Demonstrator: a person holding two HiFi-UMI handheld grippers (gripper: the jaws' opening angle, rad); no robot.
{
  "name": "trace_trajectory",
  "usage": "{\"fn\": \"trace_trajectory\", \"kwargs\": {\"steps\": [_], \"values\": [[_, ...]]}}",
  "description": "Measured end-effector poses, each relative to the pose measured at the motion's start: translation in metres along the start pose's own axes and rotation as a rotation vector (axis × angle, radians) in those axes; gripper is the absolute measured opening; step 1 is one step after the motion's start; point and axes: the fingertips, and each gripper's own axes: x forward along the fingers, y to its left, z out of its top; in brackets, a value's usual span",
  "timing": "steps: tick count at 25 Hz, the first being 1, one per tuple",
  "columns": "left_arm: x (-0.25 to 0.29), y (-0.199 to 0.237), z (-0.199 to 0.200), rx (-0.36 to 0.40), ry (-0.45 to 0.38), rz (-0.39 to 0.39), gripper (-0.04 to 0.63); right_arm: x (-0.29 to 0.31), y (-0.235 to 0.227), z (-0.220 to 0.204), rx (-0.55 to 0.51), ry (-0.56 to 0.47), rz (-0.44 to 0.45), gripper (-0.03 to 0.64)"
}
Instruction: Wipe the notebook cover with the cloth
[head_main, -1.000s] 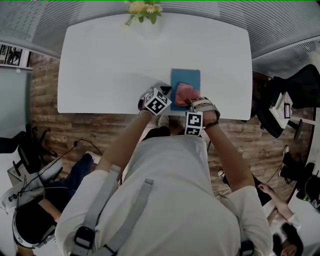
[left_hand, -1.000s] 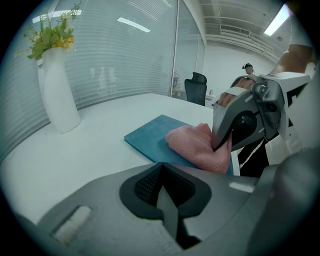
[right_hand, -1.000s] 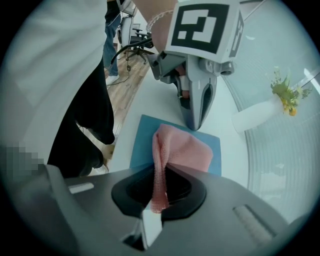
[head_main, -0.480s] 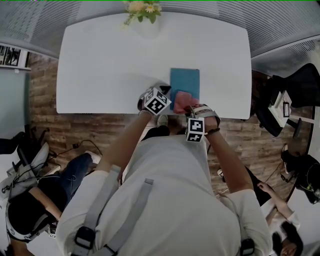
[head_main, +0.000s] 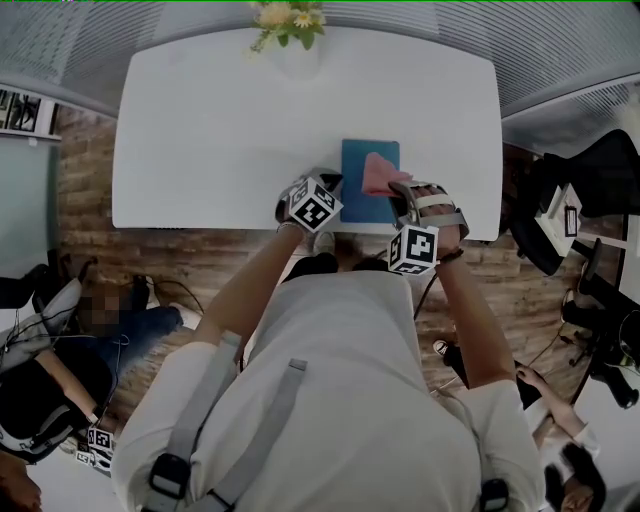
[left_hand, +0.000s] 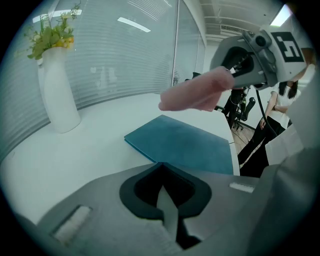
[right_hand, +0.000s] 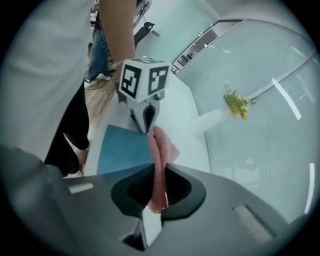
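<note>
A teal notebook lies flat near the front edge of the white table. My right gripper is shut on a pink cloth, which hangs in the air above the cover. In the right gripper view the cloth runs up between the jaws, with the notebook below it. The left gripper is shut and holds nothing. Its tips sit at the notebook's left edge. From the left gripper view, the notebook lies just ahead, and the cloth dangles from the right gripper.
A white vase with yellow flowers stands at the table's far edge; the left gripper view also shows the vase. Office chairs and seated people surround the table. The floor is wood.
The right gripper has moved to the right and risen, lifting the pink cloth off the notebook cover. The left gripper has stayed at the notebook's left edge.
</note>
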Motion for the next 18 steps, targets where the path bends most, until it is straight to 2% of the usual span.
{"fn": "trace_trajectory", "kwargs": {"steps": [4, 8, 11, 18], "values": [[0.0, 0.0, 0.0, 0.0, -0.001, 0.001, 0.0, 0.024, -0.032, -0.024, -0.051, 0.06, -0.102, 0.021], [0.001, 0.0, 0.001, 0.0, -0.002, 0.0, 0.002, 0.059, -0.045, -0.047, -0.103, 0.112, -0.128, 0.021], [0.001, 0.0, 0.0, 0.001, -0.001, 0.001, 0.002, 0.086, -0.043, -0.06, -0.121, 0.144, -0.098, 0.021], [0.001, 0.001, 0.0, -0.004, -0.001, 0.0, 0.002, 0.137, -0.009, -0.091, -0.162, 0.224, 0.031, 0.021]]}}
